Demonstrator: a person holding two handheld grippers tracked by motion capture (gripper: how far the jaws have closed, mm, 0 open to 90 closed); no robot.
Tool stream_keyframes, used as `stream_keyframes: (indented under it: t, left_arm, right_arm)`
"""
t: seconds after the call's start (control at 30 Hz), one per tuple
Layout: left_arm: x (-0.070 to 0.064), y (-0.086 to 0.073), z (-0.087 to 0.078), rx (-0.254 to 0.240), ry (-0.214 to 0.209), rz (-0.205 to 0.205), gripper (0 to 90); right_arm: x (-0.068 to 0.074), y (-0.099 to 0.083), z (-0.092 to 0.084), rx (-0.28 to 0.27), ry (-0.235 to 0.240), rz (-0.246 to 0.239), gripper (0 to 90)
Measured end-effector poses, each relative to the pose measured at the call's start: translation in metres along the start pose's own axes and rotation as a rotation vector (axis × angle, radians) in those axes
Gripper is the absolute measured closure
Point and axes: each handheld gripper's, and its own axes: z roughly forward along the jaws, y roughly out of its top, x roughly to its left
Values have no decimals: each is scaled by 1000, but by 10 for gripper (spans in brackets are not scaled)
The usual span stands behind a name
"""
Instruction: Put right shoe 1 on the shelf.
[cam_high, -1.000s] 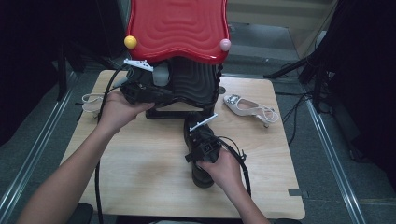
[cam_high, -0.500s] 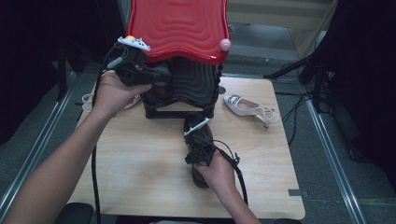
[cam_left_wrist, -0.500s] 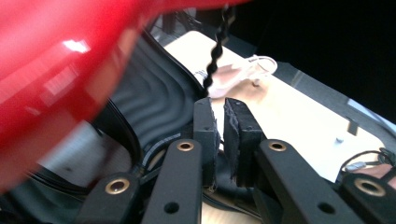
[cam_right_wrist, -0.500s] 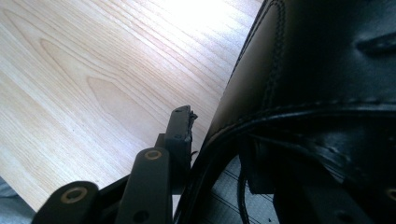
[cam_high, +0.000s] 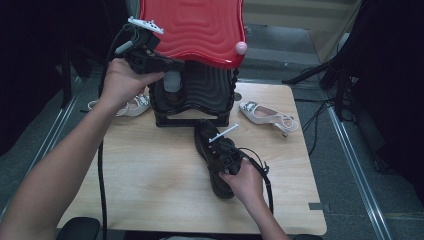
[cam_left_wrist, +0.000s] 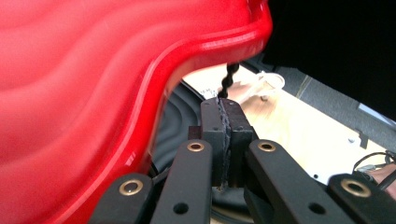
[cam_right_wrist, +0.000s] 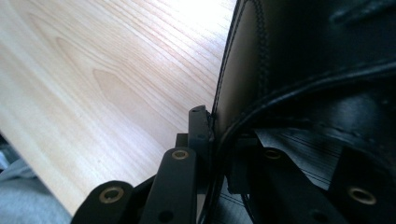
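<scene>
Between the pads of the right hand-held gripper (cam_high: 216, 150), near the front middle of the pale wooden surface (cam_high: 150, 190), stands the leather side wall of a black lace-up shoe (cam_high: 212, 160). The jaws have just been closing, and in the right gripper view one pad lies outside the shoe's stitched collar (cam_right_wrist: 243, 93) and the other inside it, pinching the leather. Ahead of this hand-held gripper stands a black ribbed plastic stand (cam_high: 200, 95) topped by a glossy red wavy plastic tray (cam_high: 200, 25). The left hand-held gripper (cam_high: 172, 64) is held up at the tray's left edge, well apart from the right one; its jaws have likewise just been closing and now meet, clamping a thin black cord (cam_left_wrist: 223, 140) that runs between the pads (cam_left_wrist: 212, 126), beside the tray's rim (cam_left_wrist: 154, 93). Left of the stand lies a white strappy sandal (cam_high: 127, 106), and to its right, beyond the right hand-held gripper, a second white slingback sandal (cam_high: 267, 115). A pink ball (cam_high: 241, 47) sits at the tray's right corner.
</scene>
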Motion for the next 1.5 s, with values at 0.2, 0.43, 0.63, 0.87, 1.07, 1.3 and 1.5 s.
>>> stream_keyframes:
  t: [0.2,0.43,0.63,0.87,1.07,1.3,1.5]
  left_arm:
    - [4,12,-4,-12,40,11,900]
    - [11,24,-8,-20,73,-3,900]
    - [18,28,-7,-27,120,-15,900]
    - [24,26,-1,4,140,-31,900]
    - [30,25,3,17,144,-52,900]
    - [35,23,5,23,121,-79,900]
    - [35,22,5,27,108,-88,900]
  right_arm:
    - [-16,-6,-15,-21,58,18,866]
    - [-30,-10,-32,-53,85,41,872]
    - [-35,-8,-49,-75,110,52,872]
    - [-36,-10,-63,-88,124,56,872]
    - [-34,-9,-75,-100,141,48,870]
    - [-27,-11,-91,-107,153,31,869]
    - [-23,-10,-112,-125,160,24,869]
